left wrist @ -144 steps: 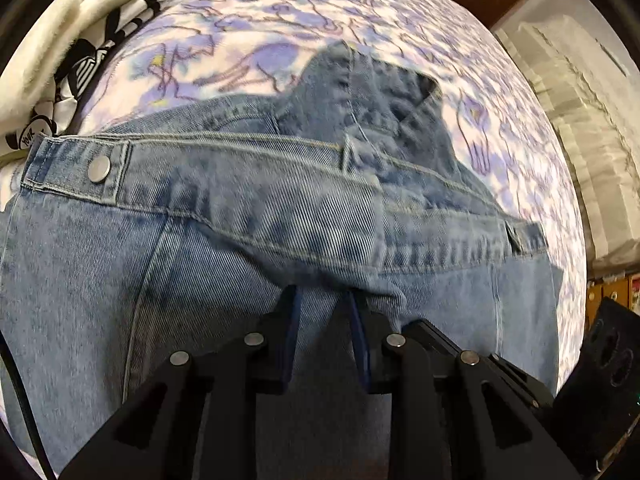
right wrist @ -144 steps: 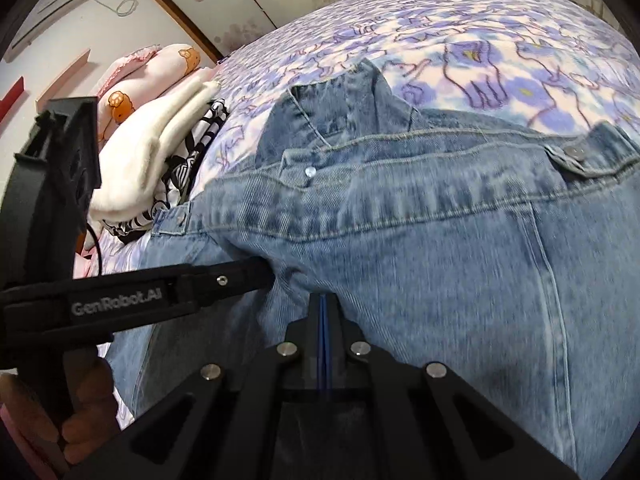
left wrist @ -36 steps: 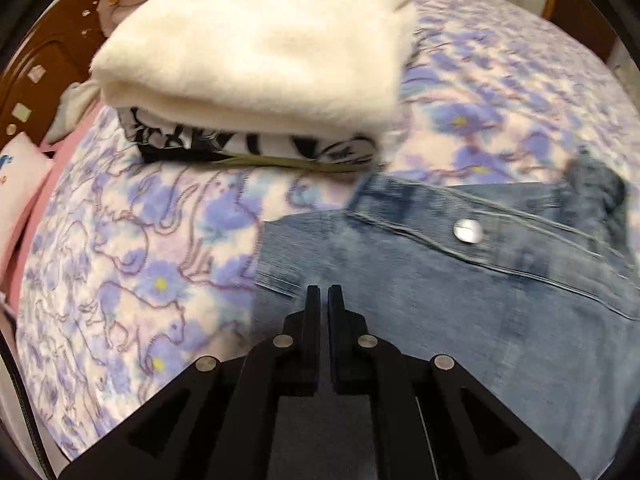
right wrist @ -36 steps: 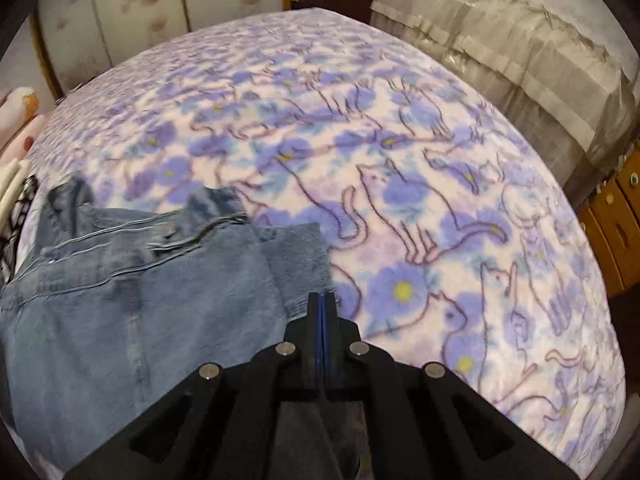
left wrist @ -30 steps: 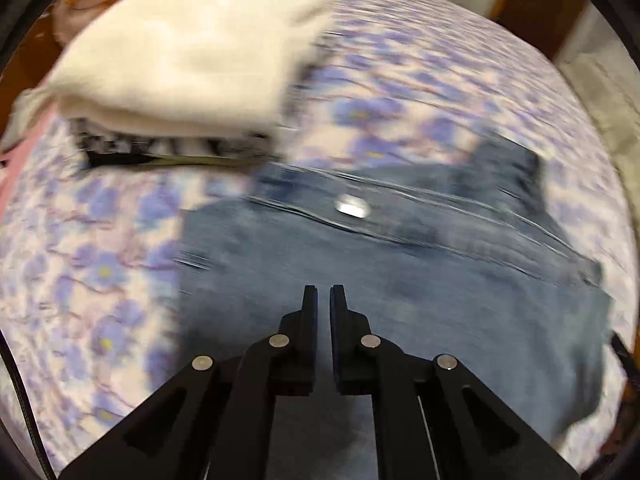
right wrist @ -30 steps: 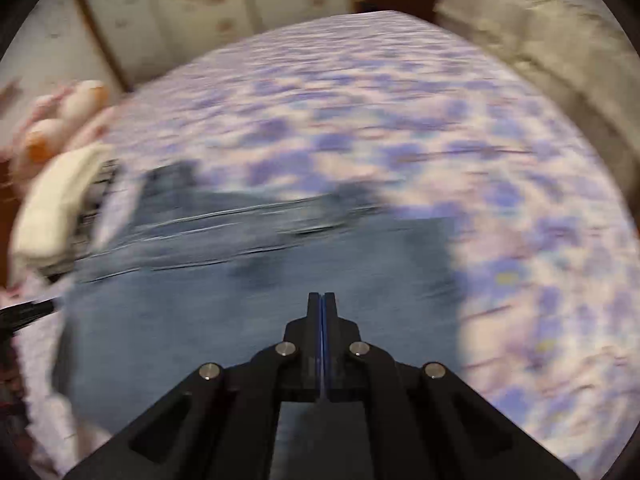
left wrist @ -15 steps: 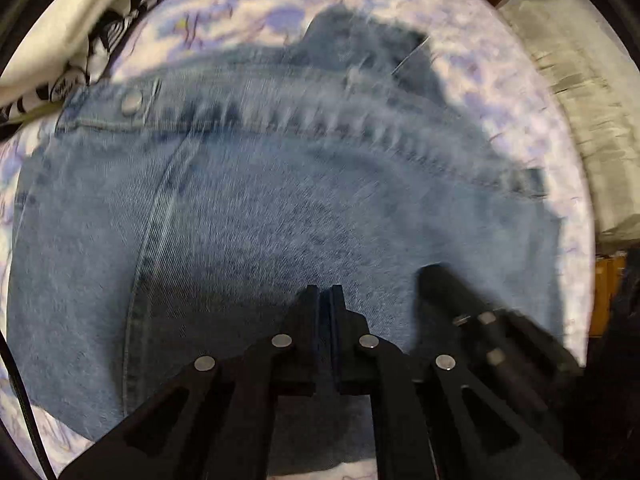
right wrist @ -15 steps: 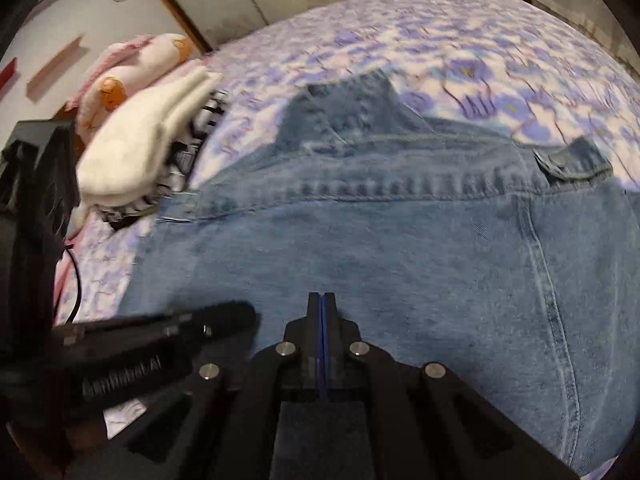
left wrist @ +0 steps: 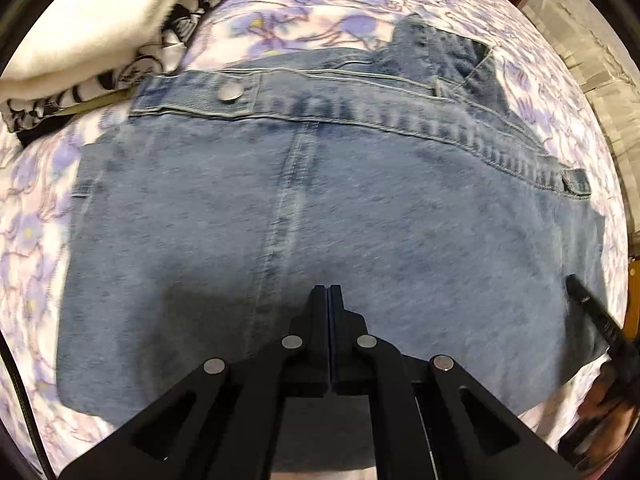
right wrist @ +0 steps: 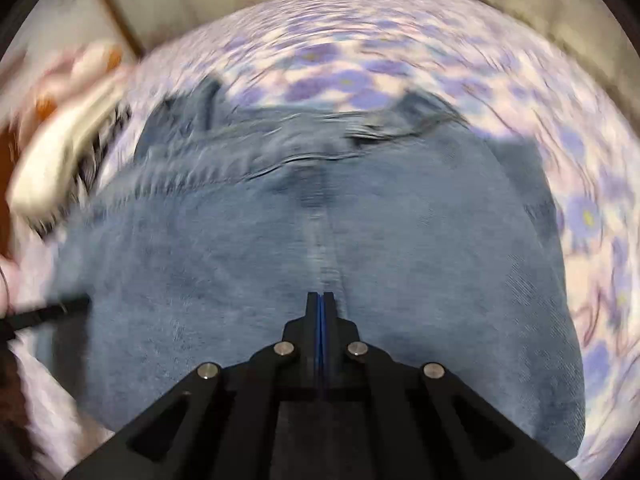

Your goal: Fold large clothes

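Denim garment: I am looking down at the folded jeans-cloth piece (left wrist: pixel 360 208), lying flat on the floral bedspread (left wrist: pixel 36 216), its waistband touching the stack of folded clothes (left wrist: pixel 92 36).
Left claw (left wrist: pixel 329 300): I am holding it over the near denim, fingers pressed together, gripping nothing.
Right claw (right wrist: pixel 320 304): I am keeping it closed and empty above the centre seam; this view is blurring.
Handling: I am judging the denim heavy, stiffish, not slippery.
Hold: I am favouring the thick waistband (left wrist: pixel 360 116) corners.
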A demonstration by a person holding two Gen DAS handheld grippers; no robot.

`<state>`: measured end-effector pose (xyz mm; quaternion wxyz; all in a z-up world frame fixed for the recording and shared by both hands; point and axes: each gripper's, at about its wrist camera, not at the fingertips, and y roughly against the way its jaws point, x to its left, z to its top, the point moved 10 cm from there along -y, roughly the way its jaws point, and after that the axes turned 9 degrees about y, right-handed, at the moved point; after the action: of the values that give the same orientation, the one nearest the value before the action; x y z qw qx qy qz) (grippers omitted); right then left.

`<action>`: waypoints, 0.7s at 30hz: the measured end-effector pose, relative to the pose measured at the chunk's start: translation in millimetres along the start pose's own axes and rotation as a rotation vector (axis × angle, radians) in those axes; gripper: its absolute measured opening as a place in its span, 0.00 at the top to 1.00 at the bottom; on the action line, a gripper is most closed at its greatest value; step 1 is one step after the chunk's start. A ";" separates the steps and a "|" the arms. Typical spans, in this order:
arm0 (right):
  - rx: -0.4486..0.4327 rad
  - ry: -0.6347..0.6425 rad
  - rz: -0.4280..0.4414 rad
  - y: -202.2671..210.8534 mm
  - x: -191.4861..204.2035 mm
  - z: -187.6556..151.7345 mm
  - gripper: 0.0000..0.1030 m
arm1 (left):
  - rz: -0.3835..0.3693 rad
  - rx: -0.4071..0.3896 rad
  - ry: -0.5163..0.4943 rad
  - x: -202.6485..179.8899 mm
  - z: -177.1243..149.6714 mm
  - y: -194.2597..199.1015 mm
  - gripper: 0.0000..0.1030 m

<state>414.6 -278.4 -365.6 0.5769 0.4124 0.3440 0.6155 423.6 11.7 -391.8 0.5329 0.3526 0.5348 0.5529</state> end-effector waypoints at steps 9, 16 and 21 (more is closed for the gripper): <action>0.033 -0.070 -0.123 25.8 -83.1 -21.7 1.00 | 0.266 -0.031 0.068 107.7 -5.1 11.4 0.96; 0.102 -0.051 -0.402 42.3 -116.0 -38.6 1.00 | 0.321 -0.015 0.173 179.6 -4.3 21.5 0.96; 0.061 -0.131 -0.340 65.8 -108.6 -35.2 1.00 | 0.323 -0.035 0.203 196.3 -3.4 30.5 0.96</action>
<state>354.1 -390.9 -333.3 0.6810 0.4048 0.3889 0.4703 377.8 204.9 -398.3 0.3864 0.3669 0.5125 0.6734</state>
